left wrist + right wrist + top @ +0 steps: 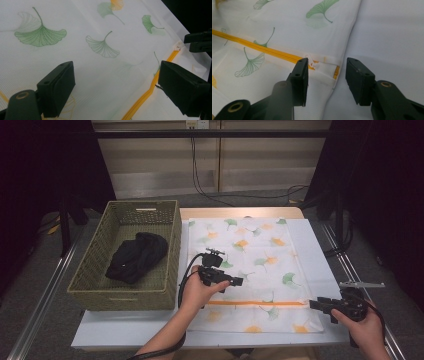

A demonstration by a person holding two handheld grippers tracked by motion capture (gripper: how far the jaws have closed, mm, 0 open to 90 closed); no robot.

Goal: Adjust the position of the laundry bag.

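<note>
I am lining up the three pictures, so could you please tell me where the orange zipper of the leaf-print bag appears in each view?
High view: the orange zipper runs level across the bag's near part, between the two grippers.
Left gripper view: it slants from bottom centre to the upper right.
Right gripper view: it runs from the left edge to the zipper pull, the shared landmark, at the bag's right edge.

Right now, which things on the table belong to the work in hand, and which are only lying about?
Belonging to the work:
- laundry bag, white mesh with leaf print
- its orange zipper and zipper pull
- left gripper, open above the bag
- right gripper, open at the zipper's end

Lying about:
- woven basket
- black cloth inside it
- white table
</note>
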